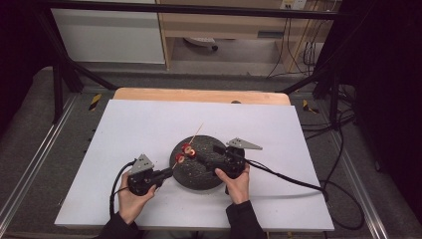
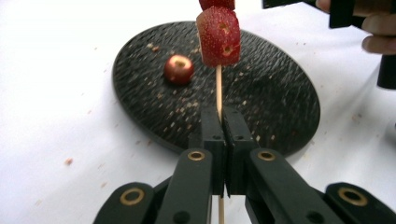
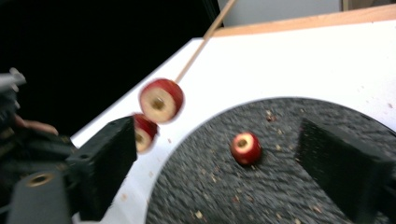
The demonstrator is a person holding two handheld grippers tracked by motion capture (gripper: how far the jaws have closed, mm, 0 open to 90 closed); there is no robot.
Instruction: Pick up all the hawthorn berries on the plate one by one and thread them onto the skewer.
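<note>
A white sheet covers the table point(image 1: 149, 124), with a dark round plate point(image 1: 199, 174) in the middle of it. Just above the plate hangs a thin wooden skewer point(image 2: 218, 91) carrying two cored red fruit pieces point(image 3: 161, 100), tilted up and away toward the far side. One more piece point(image 2: 178, 68) lies loose on the plate. The left gripper point(image 1: 166, 174) is clenched tight on the skewer's bare lower end. The right gripper point(image 1: 206, 155) stands wide, nothing between its jaws, one jaw just beside the lower threaded piece. My worry is that thin stick: pinched so near its end, it could swivel in the jaws or the fruit could slide down if the right gripper bumps it.
</note>
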